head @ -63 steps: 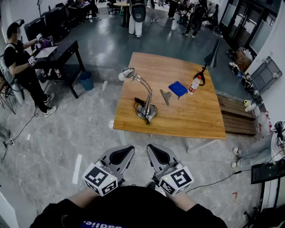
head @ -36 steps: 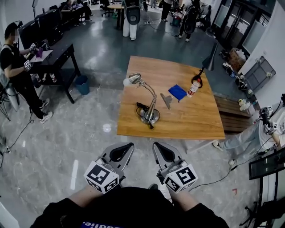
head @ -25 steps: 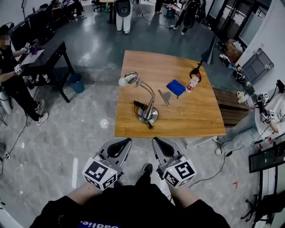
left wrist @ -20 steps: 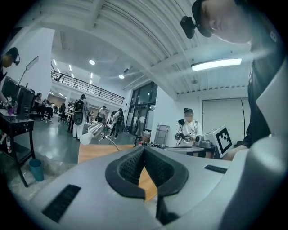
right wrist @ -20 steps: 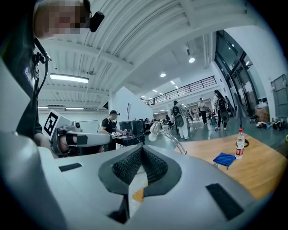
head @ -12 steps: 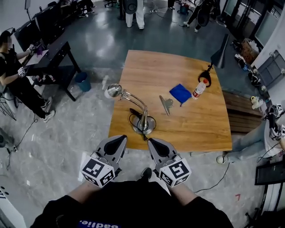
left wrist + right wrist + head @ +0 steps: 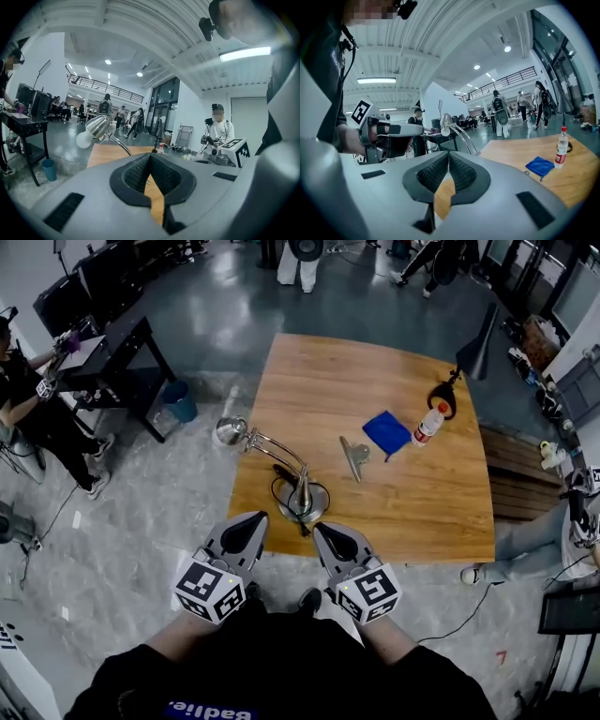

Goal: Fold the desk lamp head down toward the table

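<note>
Wood, warm and pale, makes up the table (image 7: 394,493) that the person with the two grippers is standing at, and the desk lamp (image 7: 291,465) on it has its round base (image 7: 307,503) close to the near edge, towards the left corner. From that base the chrome neck rises and bends away to the left, so the lamp head (image 7: 228,430) with its white bulb hangs raised, out past the table's left edge and over the grey floor. A black cord (image 7: 284,474) loops on the wood right beside the base. The left gripper (image 7: 252,518) is held just short of the base on its near left, off the table's edge, with its two dark pads pressed together and nothing caught between them. The right gripper (image 7: 322,529) sits nearly straight in front of the base, a little to its right, its jaws likewise squeezed closed on nothing. Beyond the base and to the right lies a metal clip (image 7: 353,456), further right of that a blue cloth (image 7: 385,432), and further still a bottle (image 7: 429,423) with a red cap. Well off to the left of the base, across the floor, stand a blue bin (image 7: 181,401) and a black desk (image 7: 112,348).
</note>
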Tool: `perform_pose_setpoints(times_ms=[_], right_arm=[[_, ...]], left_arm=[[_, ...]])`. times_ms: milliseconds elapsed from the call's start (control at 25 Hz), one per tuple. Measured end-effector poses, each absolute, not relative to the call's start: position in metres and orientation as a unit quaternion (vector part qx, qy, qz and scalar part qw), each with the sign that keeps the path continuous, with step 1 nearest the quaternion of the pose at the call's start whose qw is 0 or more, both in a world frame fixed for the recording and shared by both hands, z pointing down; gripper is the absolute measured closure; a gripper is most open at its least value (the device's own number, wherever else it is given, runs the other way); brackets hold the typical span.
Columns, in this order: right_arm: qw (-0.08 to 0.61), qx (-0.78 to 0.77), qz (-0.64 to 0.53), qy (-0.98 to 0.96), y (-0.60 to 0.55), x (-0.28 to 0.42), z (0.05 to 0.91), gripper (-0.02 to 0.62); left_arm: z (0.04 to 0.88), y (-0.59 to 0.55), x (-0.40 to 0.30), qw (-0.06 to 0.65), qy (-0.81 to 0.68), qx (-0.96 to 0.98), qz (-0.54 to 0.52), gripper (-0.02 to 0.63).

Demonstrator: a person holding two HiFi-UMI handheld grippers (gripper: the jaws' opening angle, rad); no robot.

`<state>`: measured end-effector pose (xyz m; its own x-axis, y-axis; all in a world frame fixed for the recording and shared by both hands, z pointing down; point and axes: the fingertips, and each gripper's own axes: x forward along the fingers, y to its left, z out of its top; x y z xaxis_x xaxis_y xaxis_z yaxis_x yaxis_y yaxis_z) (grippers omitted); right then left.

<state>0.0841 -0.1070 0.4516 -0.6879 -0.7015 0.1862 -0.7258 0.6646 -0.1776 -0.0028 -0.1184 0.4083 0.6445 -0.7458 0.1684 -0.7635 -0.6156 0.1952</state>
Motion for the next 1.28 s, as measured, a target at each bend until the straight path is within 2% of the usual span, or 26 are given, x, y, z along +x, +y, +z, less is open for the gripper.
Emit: perform_pose_setpoints(times_ms=[320,720,1120,1280], right_arm=[[0.093,0.415,0.117,-0.898,-0.13,0.076,0.477,0.597],[0.124,0.435,0.124,-0.883,-0.164,0.075,0.509,0.517],[0.166,0.445,0.121,-0.872,-0.197,0.076,0.541,0.448],[0.18,0.45,0.112,-0.868,-0.208,0.074,0.553,0.44]], left_arm=[[0.422,-0.148,-0.012,0.144,-0.411,0.899,0.049,0.607],[0.446,-0.186,-0.01,0.188,-0.417,0.887,0.061,0.606],[0.456,-0.215,-0.007,0.237,-0.43,0.87,0.04,0.504],[0.457,-0.225,-0.003,0.241,-0.431,0.869,0.036,0.5]])
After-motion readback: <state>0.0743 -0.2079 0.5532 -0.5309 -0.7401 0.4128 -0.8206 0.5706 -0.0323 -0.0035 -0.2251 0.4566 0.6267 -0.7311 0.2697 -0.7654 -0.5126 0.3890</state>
